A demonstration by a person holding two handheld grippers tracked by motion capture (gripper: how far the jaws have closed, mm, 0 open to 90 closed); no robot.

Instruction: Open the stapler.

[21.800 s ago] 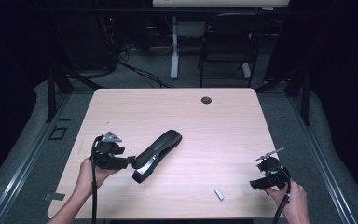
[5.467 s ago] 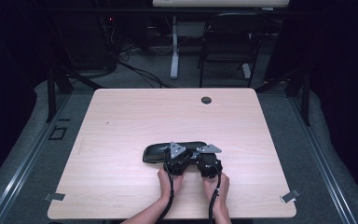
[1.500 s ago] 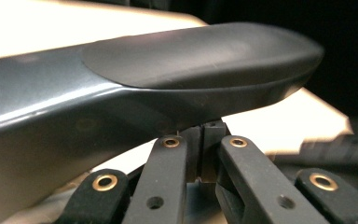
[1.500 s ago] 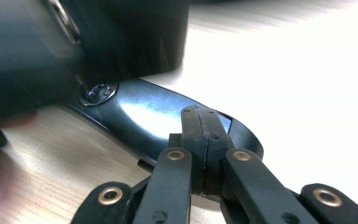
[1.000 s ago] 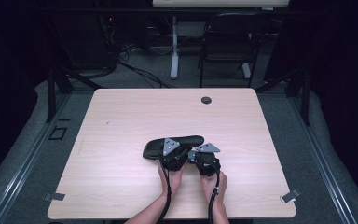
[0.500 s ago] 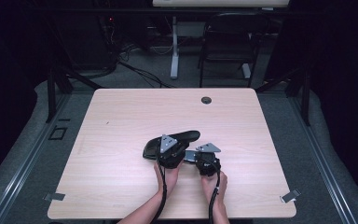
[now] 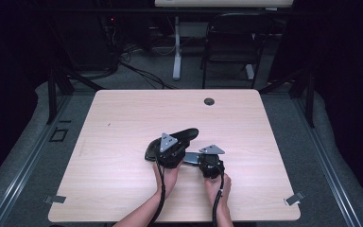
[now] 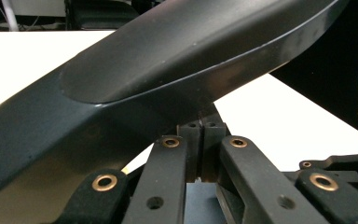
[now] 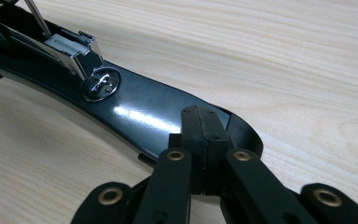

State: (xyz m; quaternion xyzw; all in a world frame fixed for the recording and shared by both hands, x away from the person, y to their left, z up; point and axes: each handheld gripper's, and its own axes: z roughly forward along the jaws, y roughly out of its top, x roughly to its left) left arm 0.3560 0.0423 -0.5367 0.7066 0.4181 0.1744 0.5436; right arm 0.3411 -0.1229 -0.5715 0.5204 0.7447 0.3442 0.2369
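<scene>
Nearest the person's edge of the surface (image 7: 123, 189), two forearms reach in side by side. The right hand-held gripper (image 7: 211, 166) sits low, its jaws pressed together with nothing between them, their tips resting on the flat black base (image 9: 135, 109) of a stapler (image 7: 172, 144). On that base, the shiny metal anvil plate (image 9: 101, 84) shows, with the steel staple channel (image 9: 70, 49) just behind it. Just to its left, the left hand-held gripper (image 7: 168, 153) also has its jaws fully closed, their tips up against the underside of the stapler's black top arm (image 8: 177, 60), which is tilted upward, hinged open from the base. The stapler lies around the middle of the surface, slightly toward the person. Further off, near the far edge, is a small round dark grommet (image 7: 209, 101). Beyond the surface stands a chair (image 7: 227, 52) in the dim room.
</scene>
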